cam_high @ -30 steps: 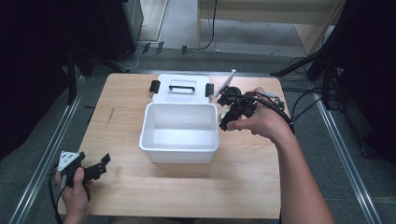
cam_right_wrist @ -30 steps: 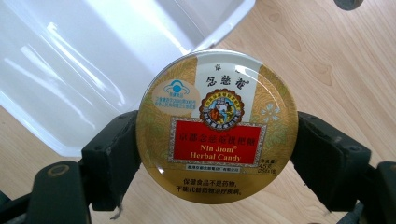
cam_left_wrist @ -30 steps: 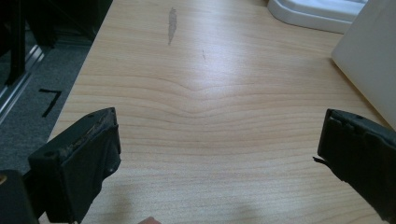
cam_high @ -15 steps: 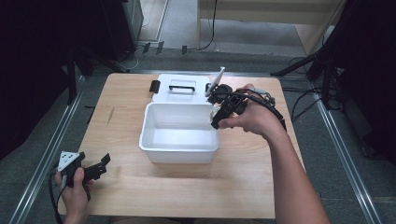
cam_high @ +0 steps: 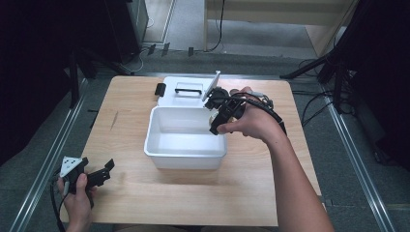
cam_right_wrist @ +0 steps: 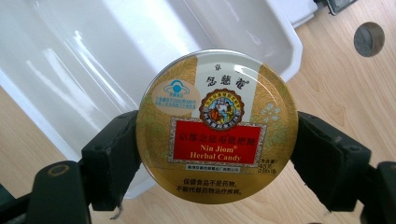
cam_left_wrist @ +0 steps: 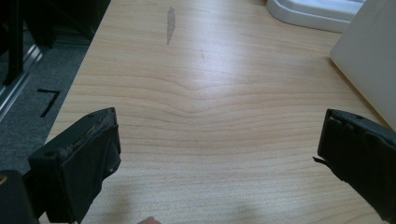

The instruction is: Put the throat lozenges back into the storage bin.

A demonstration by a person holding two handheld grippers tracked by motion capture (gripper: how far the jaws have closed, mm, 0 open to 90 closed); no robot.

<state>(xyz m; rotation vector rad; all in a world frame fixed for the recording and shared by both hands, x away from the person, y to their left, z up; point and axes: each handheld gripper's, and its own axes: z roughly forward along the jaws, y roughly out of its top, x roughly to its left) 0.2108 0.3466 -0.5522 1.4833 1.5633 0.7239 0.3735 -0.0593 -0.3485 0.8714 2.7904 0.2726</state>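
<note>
A round gold candy tin (cam_right_wrist: 217,126) with a red label is clamped by its edges between the jaws of my right gripper (cam_right_wrist: 217,158). In the high view that right gripper (cam_high: 216,122) hangs over the right rim of the white plastic bin (cam_high: 186,159), with the tin (cam_high: 212,117) just inside the rim. The bin (cam_right_wrist: 93,70) under the tin has nothing in it. My left gripper (cam_high: 104,171) rests at the table's near left corner. Its jaws stand wide open over bare wood (cam_left_wrist: 219,154).
The bin's white lid (cam_high: 186,89), with a black handle, lies flat behind the bin, and a black clip (cam_high: 160,89) sits at its left. A small grey disc (cam_right_wrist: 369,38) lies on the wood to the right. The bin's wall (cam_left_wrist: 369,60) stands right of the left gripper.
My right hand has carried the tin leftward, from beside the bin's far right corner to over its right rim. The left gripper has stayed put.
</note>
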